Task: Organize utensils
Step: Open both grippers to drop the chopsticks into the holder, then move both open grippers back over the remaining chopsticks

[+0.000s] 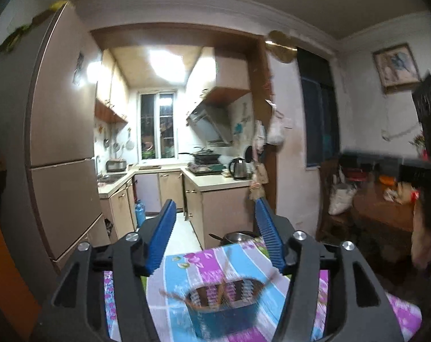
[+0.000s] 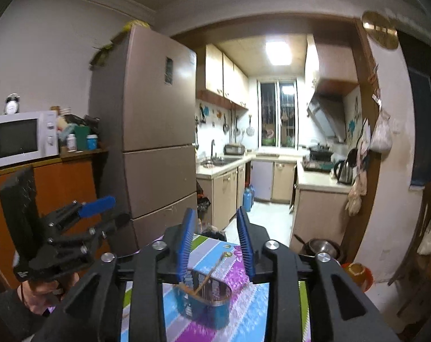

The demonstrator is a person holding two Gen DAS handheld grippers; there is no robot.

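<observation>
Chopsticks [image 2: 212,270] sit in the holder [image 2: 207,302]; both my tongs, left [image 1: 215,208] and right [image 2: 217,216], gape empty, so I judge the next utensil needs finding.

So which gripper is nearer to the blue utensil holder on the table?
Right, as far as the views show. The right gripper hangs just above the blue utensil holder; the left gripper is off to its left, higher.
</observation>
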